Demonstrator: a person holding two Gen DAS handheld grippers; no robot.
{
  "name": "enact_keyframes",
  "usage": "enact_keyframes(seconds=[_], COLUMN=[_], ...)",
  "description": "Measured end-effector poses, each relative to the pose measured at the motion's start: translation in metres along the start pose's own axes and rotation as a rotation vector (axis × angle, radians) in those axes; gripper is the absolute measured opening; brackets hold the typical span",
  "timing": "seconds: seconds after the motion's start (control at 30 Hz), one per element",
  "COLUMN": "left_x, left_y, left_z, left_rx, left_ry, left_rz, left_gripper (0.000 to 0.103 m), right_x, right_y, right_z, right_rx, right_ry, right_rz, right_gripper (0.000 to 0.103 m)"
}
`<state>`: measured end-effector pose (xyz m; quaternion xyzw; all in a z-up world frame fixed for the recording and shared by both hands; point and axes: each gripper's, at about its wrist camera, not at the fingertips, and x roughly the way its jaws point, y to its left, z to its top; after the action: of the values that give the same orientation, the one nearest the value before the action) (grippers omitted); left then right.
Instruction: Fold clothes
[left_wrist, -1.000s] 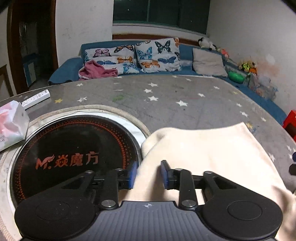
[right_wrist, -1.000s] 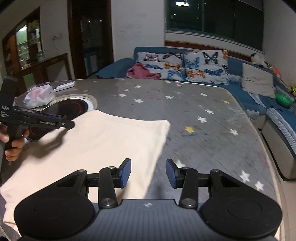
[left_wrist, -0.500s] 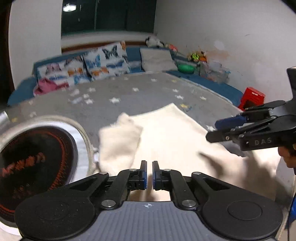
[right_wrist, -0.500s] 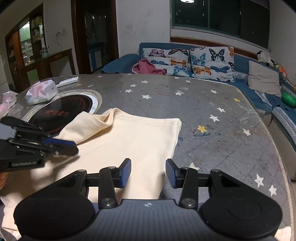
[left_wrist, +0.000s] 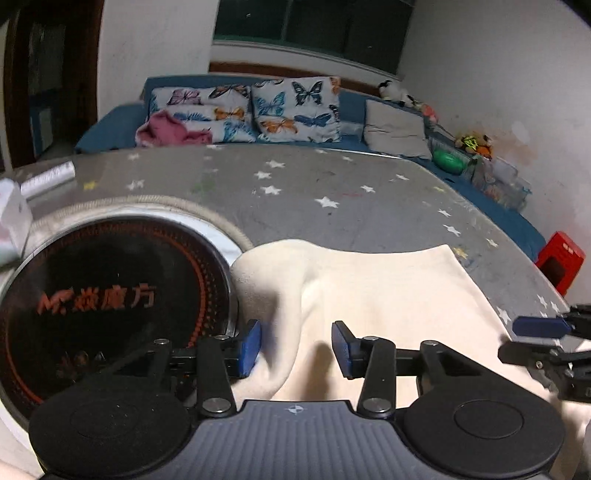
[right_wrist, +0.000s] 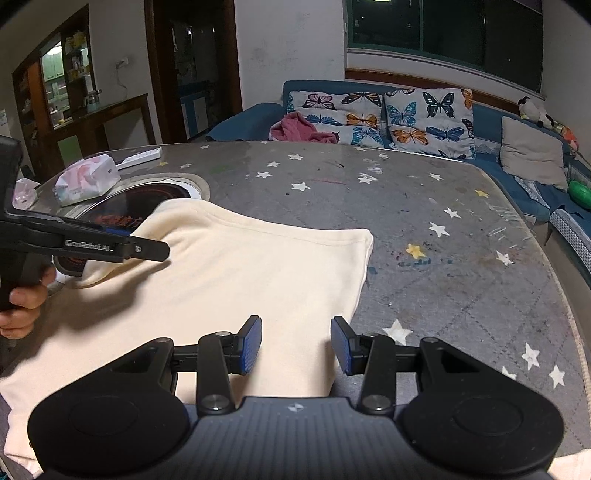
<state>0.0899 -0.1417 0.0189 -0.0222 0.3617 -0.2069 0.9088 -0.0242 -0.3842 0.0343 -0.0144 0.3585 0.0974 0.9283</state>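
Observation:
A cream garment (right_wrist: 236, 280) lies spread on the grey star-patterned table (right_wrist: 424, 206); in the left wrist view the garment (left_wrist: 388, 295) has a folded-over flap at its left edge, beside the round black cooktop (left_wrist: 110, 302). My left gripper (left_wrist: 296, 345) is open and empty just above that flap; it also shows in the right wrist view (right_wrist: 147, 251), held by a hand at the left. My right gripper (right_wrist: 296, 343) is open and empty over the garment's near right edge; its tips show at the right of the left wrist view (left_wrist: 535, 332).
A tissue pack (right_wrist: 86, 179) and a white remote (right_wrist: 142, 157) lie at the table's far left. A blue sofa with butterfly cushions (right_wrist: 388, 114) and a pink cloth (right_wrist: 299, 127) stands behind the table. A red box (left_wrist: 559, 258) sits beyond the table's right edge.
My left gripper was shut half a second ago and is now open, back over the garment's left flap by the cooktop. My right gripper has stayed open with little movement.

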Motion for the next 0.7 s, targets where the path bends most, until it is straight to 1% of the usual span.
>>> enact_keyframes(seconds=[0.07,0.13,0.2,0.3,0.37,0.43,0.47,0.53,0.57,0.63,0.67,0.7], left_x=[-0.004,-0.008,-0.011,-0.009,-0.006,-0.004,-0.005,-0.016,-0.02,-0.026,-0.025,-0.022], left_y=[0.004,0.005,0.004,-0.006,-0.017,-0.028,-0.031,-0.03,-0.026,-0.011,-0.002,0.008], left_z=[0.002,0.005,0.007,0.004,-0.001,-0.007,-0.009,-0.009,-0.008,-0.001,0.004,0.008], left_rx=[-0.02,-0.028,-0.025,-0.003,0.043,0.101,0.128,0.145,0.123,0.033,-0.017,-0.071], left_ry=[-0.032,-0.063,-0.091,-0.073,-0.049,-0.008,-0.011,-0.09,-0.129,-0.185,-0.198,-0.192], left_rz=[-0.028,-0.015,-0.017,-0.089,-0.156,-0.232,-0.245,-0.189,-0.155,-0.08,-0.037,0.007], left_gripper=[0.047,0.047,0.052,0.052,0.052,0.052,0.052,0.052,0.052,0.051,0.05,0.048], right_x=[0.0,0.0,0.001,0.001,0.001,-0.001,-0.001,-0.002,-0.002,-0.002,-0.001,-0.001], right_y=[0.0,0.0,0.0,0.0,0.0,0.0,0.0,0.0,-0.001,-0.002,-0.002,-0.002], right_z=[0.001,0.001,0.002,0.003,0.004,0.006,0.007,0.007,0.007,0.006,0.006,0.006], right_rx=[0.0,0.0,0.0,-0.001,0.0,0.004,0.005,0.004,0.004,0.007,0.007,0.008], right_ry=[-0.002,-0.003,-0.005,-0.007,-0.011,-0.019,-0.022,-0.023,-0.023,-0.018,-0.017,-0.017], right_rz=[0.0,0.0,0.0,0.0,0.0,0.001,0.0,-0.003,-0.004,-0.005,-0.006,-0.006], right_gripper=[0.041,0.042,0.042,0.042,0.042,0.042,0.042,0.042,0.042,0.042,0.042,0.042])
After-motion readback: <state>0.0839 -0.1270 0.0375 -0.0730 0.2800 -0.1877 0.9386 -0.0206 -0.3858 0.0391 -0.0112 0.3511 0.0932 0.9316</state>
